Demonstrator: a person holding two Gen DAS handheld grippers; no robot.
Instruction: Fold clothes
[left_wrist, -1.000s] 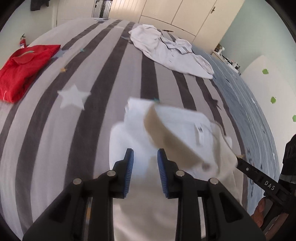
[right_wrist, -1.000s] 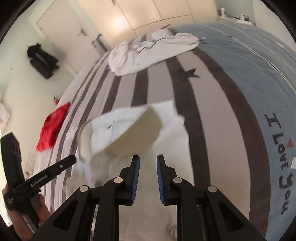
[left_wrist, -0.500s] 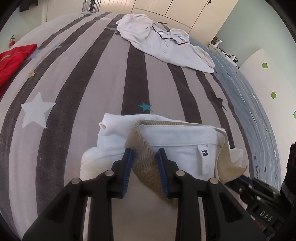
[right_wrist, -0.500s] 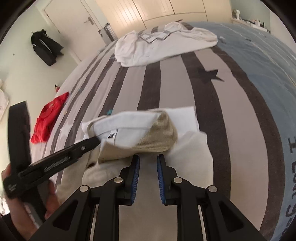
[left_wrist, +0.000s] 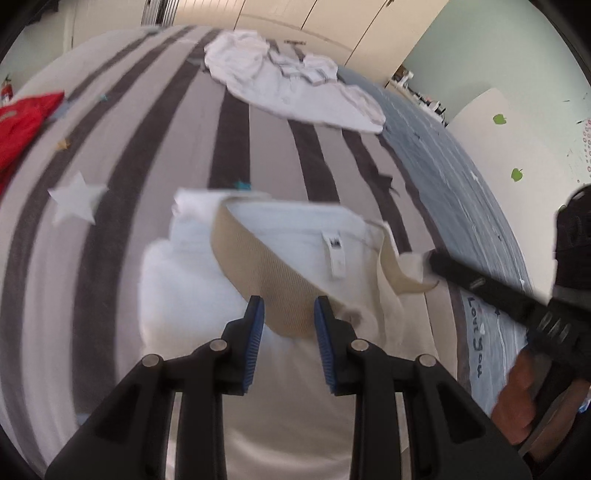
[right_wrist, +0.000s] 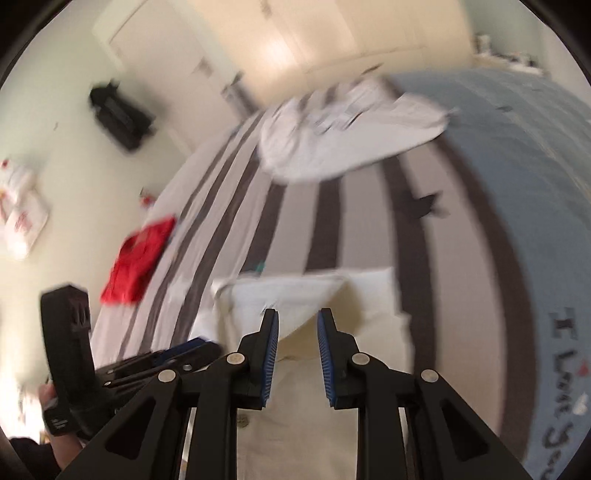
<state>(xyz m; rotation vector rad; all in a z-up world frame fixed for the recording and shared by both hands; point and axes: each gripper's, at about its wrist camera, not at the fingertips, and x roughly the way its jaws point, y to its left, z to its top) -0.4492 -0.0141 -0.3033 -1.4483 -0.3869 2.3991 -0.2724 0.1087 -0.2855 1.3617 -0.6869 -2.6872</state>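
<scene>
A cream polo shirt (left_wrist: 295, 236) with a beige collar (left_wrist: 258, 266) lies on the striped bed cover (left_wrist: 147, 147), neck label facing up. My left gripper (left_wrist: 288, 306) hovers over the collar's near edge, and its blue pads stand apart without pressing on it. In the right wrist view, the right gripper (right_wrist: 297, 317) hangs above the shirt (right_wrist: 295, 424) near the collar. Its jaws are opening, and only cloth lying below shows in the gap. In the left wrist view, the right gripper (left_wrist: 436, 258) has its tip at the collar's right end. The left gripper (right_wrist: 207, 347) sits at the shirt's left shoulder.
A crumpled white shirt (left_wrist: 291, 88) lies farther up the bed and a red garment (left_wrist: 22, 122) sits at its left edge. The right side of the cover is blue (right_wrist: 535, 184) with lettering. A black bag (right_wrist: 118, 118) hangs on the wall. Wardrobe doors close off the far end.
The collar, raised and blurred a second ago, has come down onto the bed. Both grippers have drawn back a little from it. The right jaws stand slightly wider.
</scene>
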